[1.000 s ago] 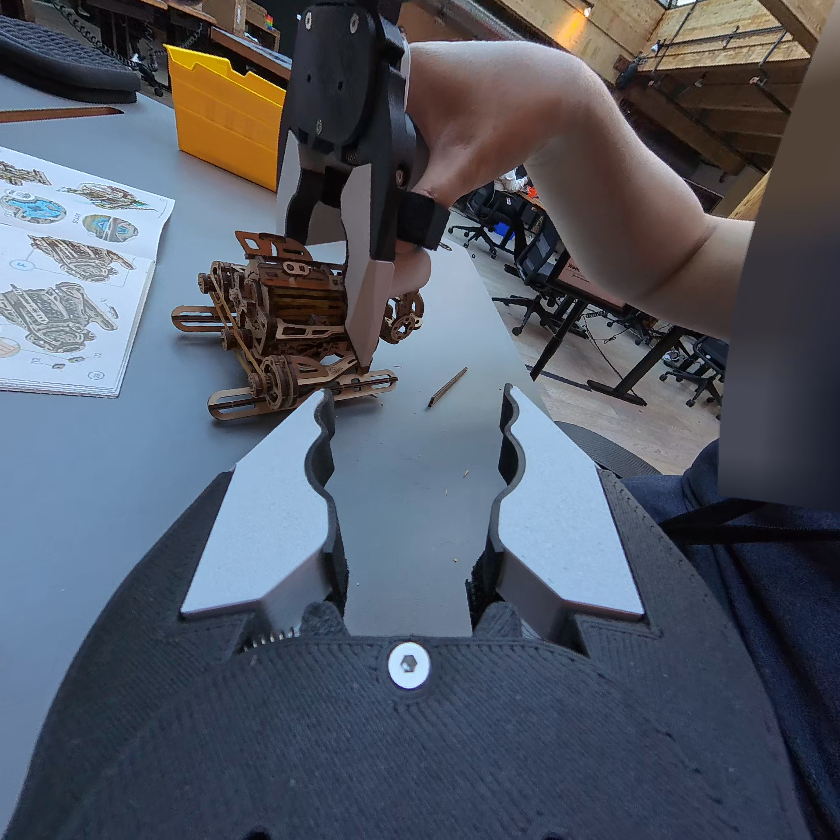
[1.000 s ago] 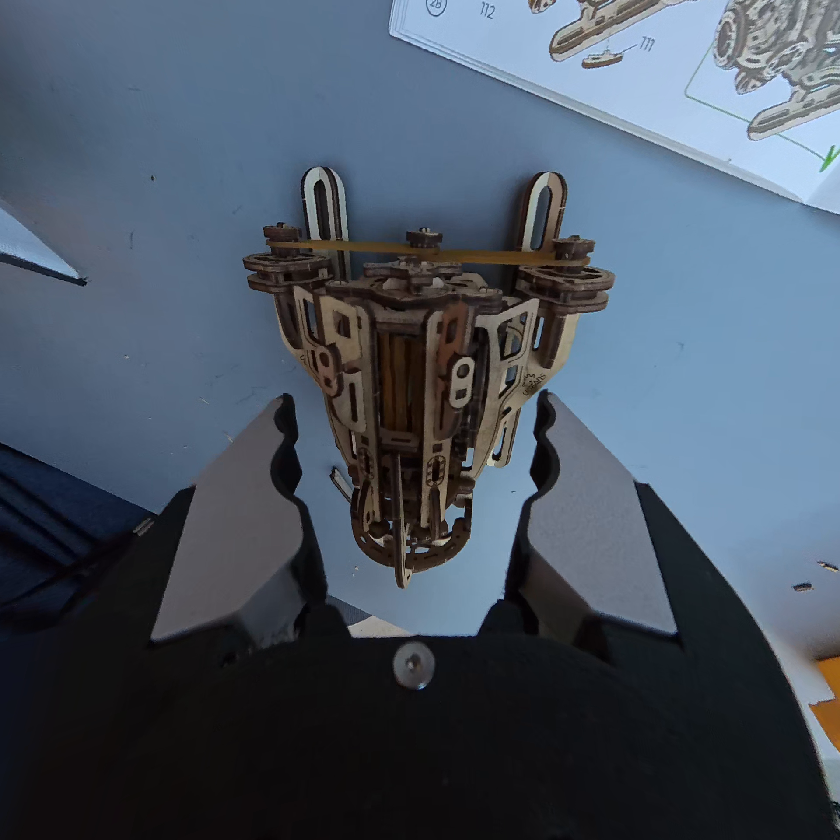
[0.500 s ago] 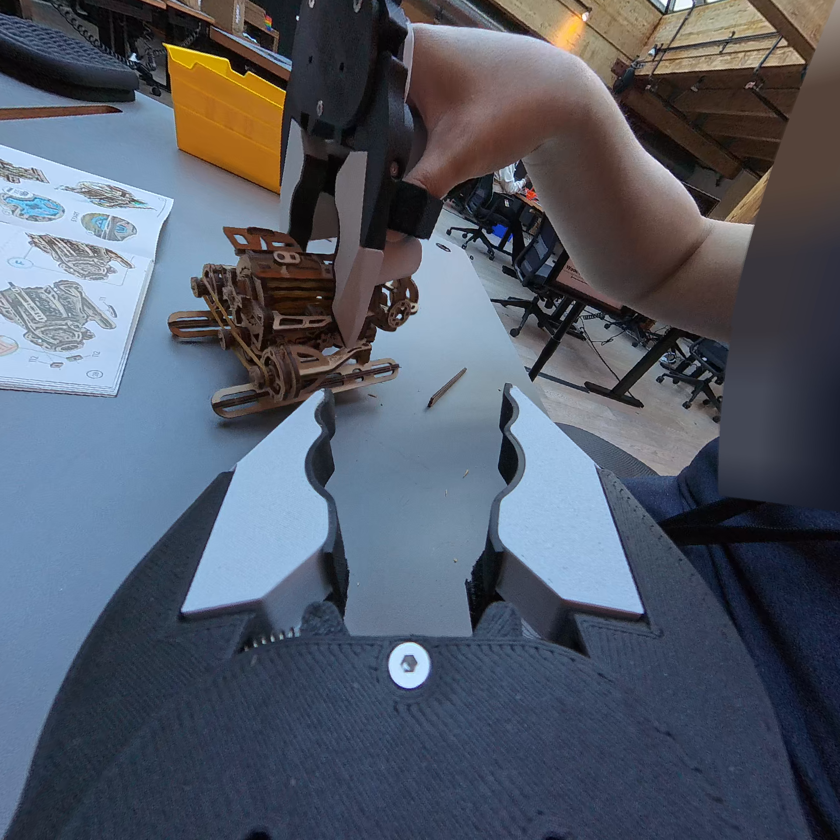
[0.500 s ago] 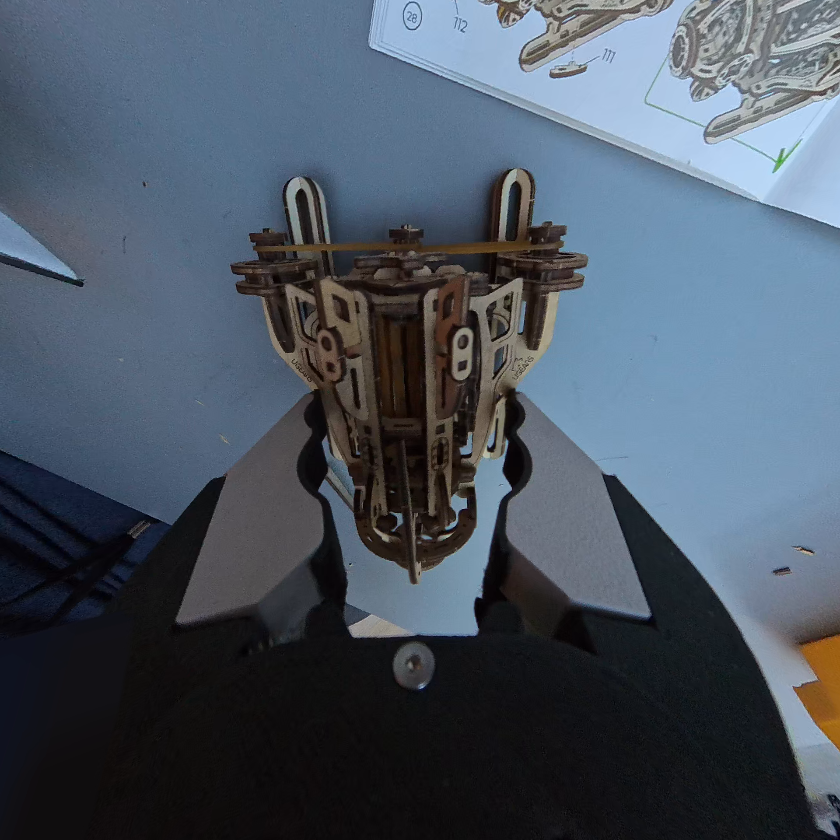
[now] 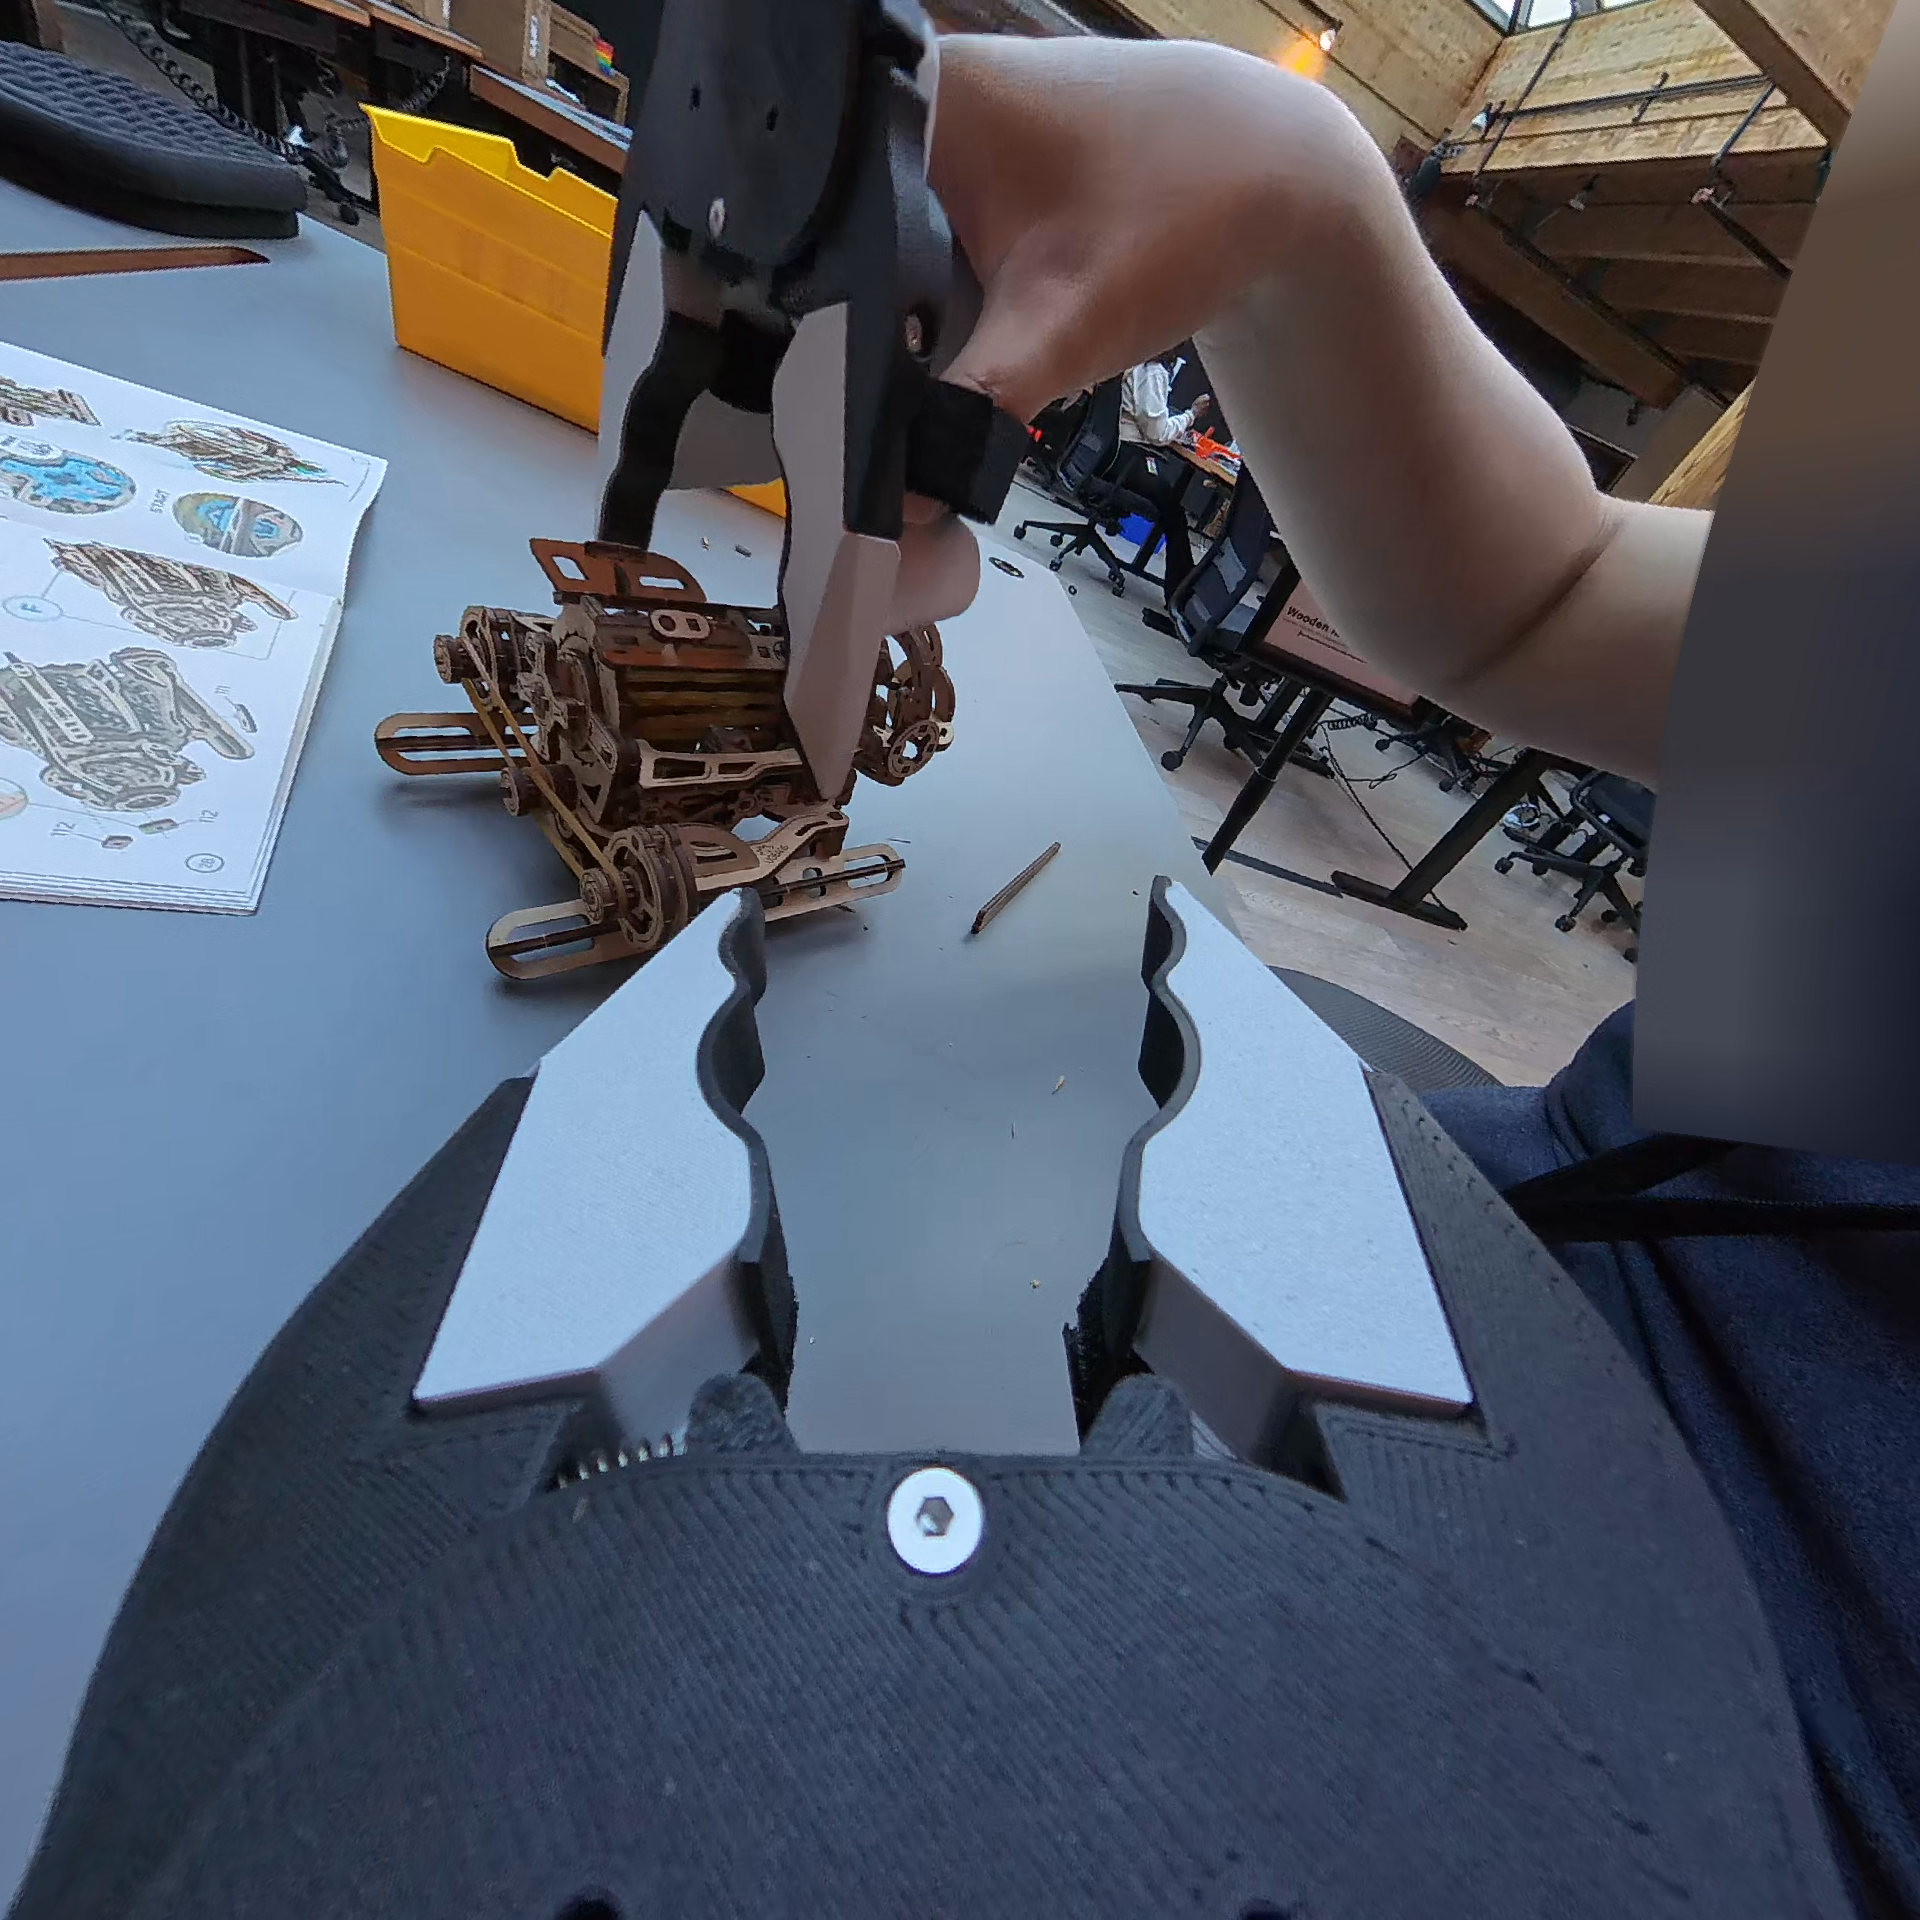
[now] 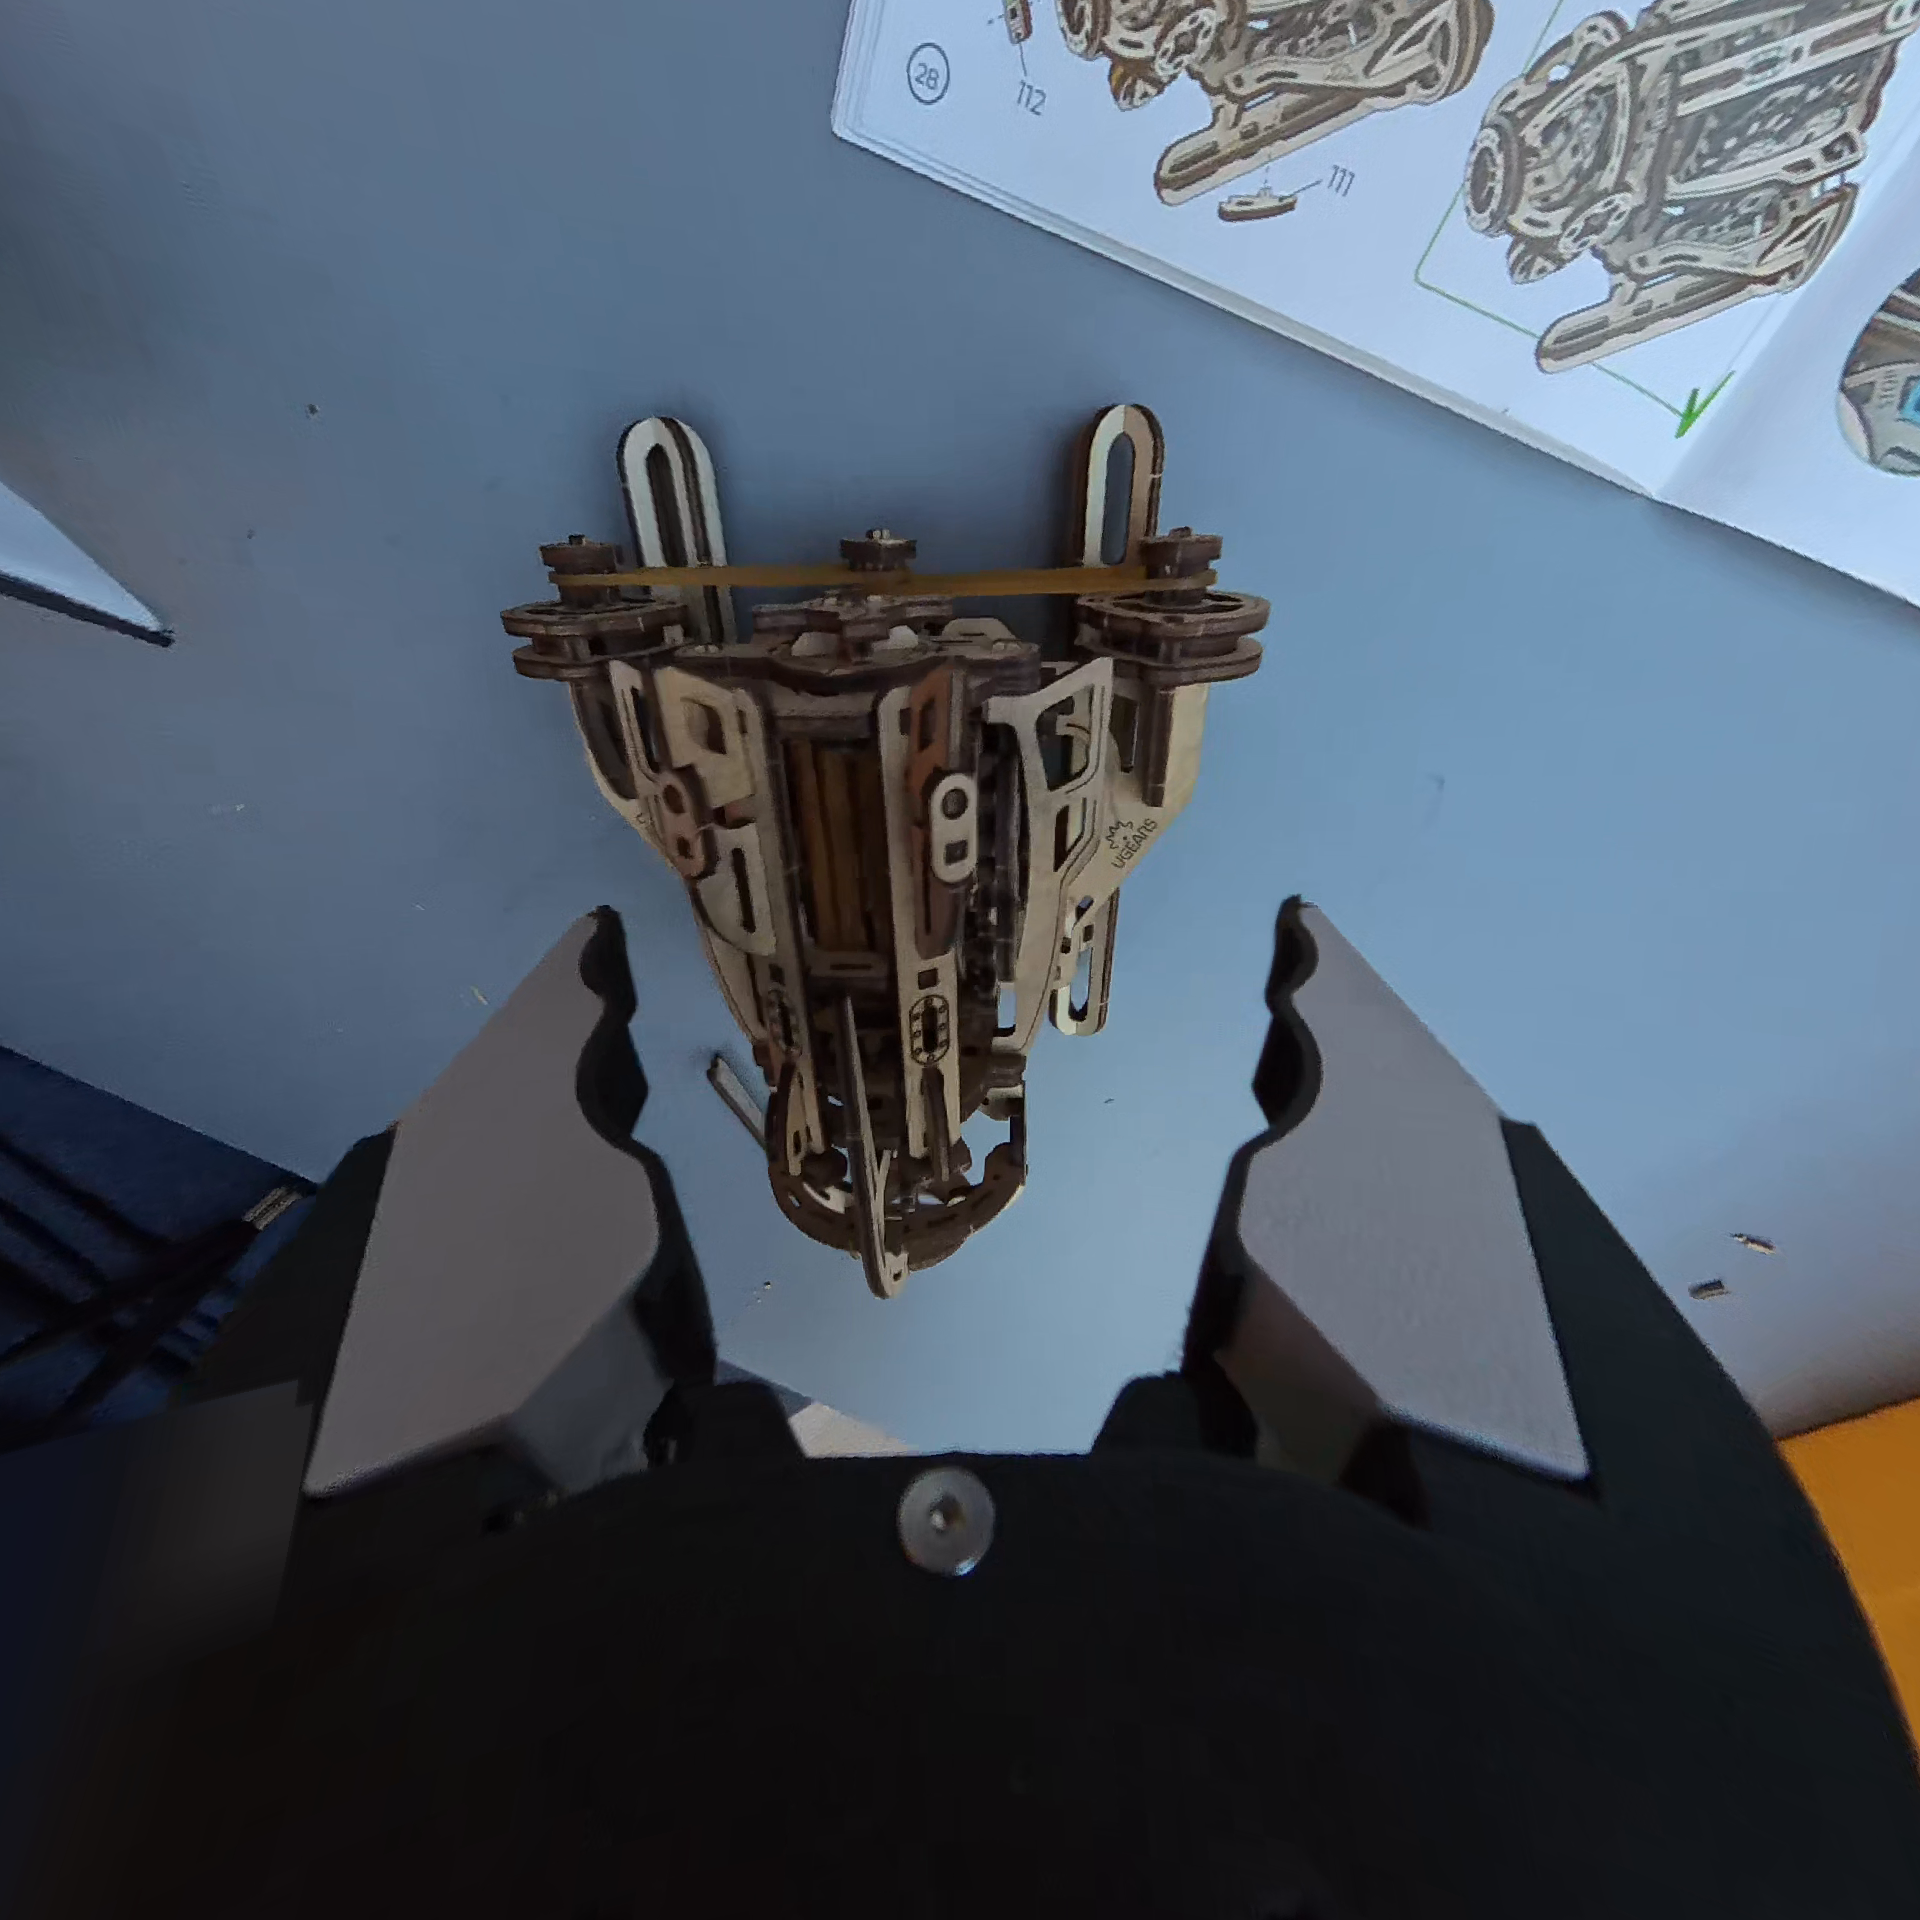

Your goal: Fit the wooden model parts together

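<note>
The wooden model (image 5: pixel 665 748), a brown laser-cut engine-like assembly with two slotted skids and a rubber band (image 6: pixel 883 577) across its pulleys, stands on the grey table (image 5: pixel 260 1091). It also shows in the right wrist view (image 6: pixel 883 790). My right gripper (image 6: pixel 948 914) points down over it, open, a finger on each side with a gap to the wood; from the left wrist view it (image 5: pixel 727 665) straddles the model's rear. My left gripper (image 5: pixel 954 914) is open and empty, low over the table just in front of the model.
An open instruction booklet (image 5: pixel 156 623) lies left of the model and also shows in the right wrist view (image 6: pixel 1455 208). A yellow bin (image 5: pixel 488 260) stands behind. A thin wooden stick (image 5: pixel 1016 885) lies near the table's right edge. Small wood crumbs (image 6: pixel 1725 1268) lie nearby.
Half a second ago my right gripper's jaws had narrowed onto the model's sides; now they have opened wide again. The model stays on the table. My left gripper has not moved.
</note>
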Tool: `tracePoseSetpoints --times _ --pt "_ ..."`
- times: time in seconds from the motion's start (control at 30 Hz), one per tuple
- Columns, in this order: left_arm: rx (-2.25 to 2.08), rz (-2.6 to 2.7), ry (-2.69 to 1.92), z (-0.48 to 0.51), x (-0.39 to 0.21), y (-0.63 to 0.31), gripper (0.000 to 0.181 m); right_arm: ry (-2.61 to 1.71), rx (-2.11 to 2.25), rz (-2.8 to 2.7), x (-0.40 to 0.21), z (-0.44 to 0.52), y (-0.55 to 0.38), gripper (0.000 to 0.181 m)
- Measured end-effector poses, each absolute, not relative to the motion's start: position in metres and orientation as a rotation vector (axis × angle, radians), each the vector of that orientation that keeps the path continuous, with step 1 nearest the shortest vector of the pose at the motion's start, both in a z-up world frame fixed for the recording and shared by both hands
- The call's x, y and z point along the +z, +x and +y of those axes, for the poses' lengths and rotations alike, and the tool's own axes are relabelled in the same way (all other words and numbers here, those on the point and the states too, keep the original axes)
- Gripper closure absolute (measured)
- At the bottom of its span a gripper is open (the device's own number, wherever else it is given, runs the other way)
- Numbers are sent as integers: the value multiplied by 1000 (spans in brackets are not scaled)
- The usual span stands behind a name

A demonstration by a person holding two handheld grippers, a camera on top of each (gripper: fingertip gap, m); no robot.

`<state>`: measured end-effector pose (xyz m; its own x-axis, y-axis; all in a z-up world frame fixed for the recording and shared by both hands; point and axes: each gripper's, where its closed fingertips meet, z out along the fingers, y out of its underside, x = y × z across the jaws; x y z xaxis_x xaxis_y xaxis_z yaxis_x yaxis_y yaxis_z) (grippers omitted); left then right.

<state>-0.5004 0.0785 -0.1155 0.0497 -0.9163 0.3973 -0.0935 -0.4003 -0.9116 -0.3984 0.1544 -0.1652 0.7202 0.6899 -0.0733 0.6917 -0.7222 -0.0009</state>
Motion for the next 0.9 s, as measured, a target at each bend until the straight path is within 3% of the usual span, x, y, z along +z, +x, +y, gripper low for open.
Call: tracePoseSetpoints --times 0.13,0.33,0.9 --pt "-1434 1040 -1601 78 -116 -500 109 2823 -133 1126 -180 149 -399 53" --pt "-1436 1036 -1601 79 -116 -501 109 2782 -141 1135 -189 144 -401 80" --pt "-1436 1046 -1603 77 -117 -499 110 2789 -215 1049 -189 141 -402 82"
